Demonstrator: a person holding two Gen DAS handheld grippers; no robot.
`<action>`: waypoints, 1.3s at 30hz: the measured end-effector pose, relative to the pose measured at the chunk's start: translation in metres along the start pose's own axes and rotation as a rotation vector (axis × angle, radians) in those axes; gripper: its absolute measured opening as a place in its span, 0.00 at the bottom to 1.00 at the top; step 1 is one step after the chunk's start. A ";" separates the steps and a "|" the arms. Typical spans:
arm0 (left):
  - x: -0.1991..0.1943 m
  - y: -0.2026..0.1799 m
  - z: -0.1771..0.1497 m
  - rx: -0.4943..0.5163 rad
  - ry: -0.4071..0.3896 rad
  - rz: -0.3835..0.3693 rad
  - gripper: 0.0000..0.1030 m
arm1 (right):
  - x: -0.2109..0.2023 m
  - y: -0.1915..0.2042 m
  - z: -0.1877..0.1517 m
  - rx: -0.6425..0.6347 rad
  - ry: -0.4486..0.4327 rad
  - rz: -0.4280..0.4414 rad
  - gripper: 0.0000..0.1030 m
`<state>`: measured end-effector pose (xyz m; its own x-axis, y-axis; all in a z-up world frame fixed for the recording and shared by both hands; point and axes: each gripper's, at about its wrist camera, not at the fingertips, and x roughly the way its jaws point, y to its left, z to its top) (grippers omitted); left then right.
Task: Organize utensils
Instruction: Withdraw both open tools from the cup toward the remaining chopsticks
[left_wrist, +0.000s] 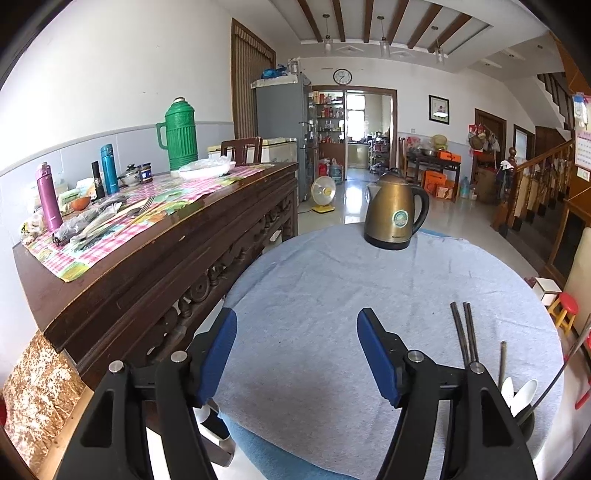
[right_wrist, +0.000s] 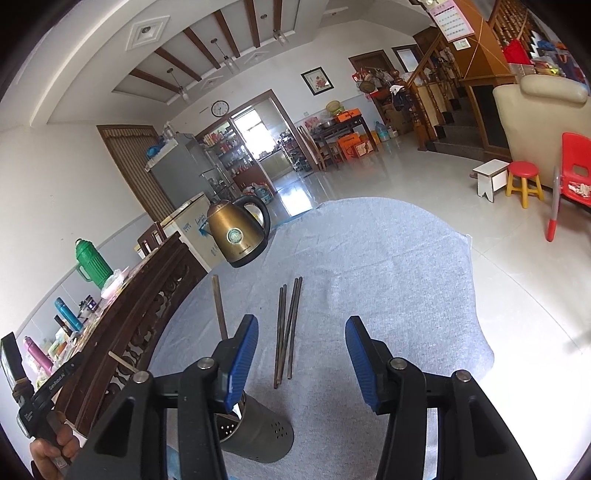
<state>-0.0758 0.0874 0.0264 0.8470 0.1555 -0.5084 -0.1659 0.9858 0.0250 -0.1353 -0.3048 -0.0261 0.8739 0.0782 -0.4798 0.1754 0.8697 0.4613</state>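
Several dark chopsticks (right_wrist: 286, 328) lie side by side on the grey cloth (right_wrist: 388, 280) of a round table. My right gripper (right_wrist: 303, 321) hovers just above them, open, with nothing between its blue pads. A perforated metal utensil holder (right_wrist: 258, 432) sits below its left finger, with one chopstick (right_wrist: 219, 310) standing in it. My left gripper (left_wrist: 297, 317) is open and empty over bare cloth. Two chopsticks (left_wrist: 465, 332) lie to its right. The holder's rim (left_wrist: 526, 419) with white spoons (left_wrist: 524, 391) shows at the lower right.
A brass kettle (left_wrist: 397, 210) stands at the table's far edge. A dark carved sideboard (left_wrist: 177, 266) with flasks and a checked cloth runs close along the left. A hand (right_wrist: 51, 450) holds the other device at the lower left. Red stools (right_wrist: 524, 181) stand on the tiled floor.
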 end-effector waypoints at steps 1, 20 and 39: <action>0.002 0.000 -0.001 -0.001 0.005 0.002 0.66 | 0.001 0.000 0.000 0.001 0.002 -0.001 0.51; 0.025 -0.004 -0.016 0.006 0.078 0.017 0.67 | 0.027 0.003 -0.017 -0.003 0.074 0.000 0.51; 0.063 -0.013 -0.030 0.020 0.168 0.023 0.67 | 0.062 -0.005 -0.028 0.017 0.148 -0.017 0.51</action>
<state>-0.0354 0.0820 -0.0313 0.7464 0.1673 -0.6442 -0.1731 0.9834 0.0548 -0.0942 -0.2904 -0.0790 0.7948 0.1351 -0.5917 0.1985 0.8634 0.4638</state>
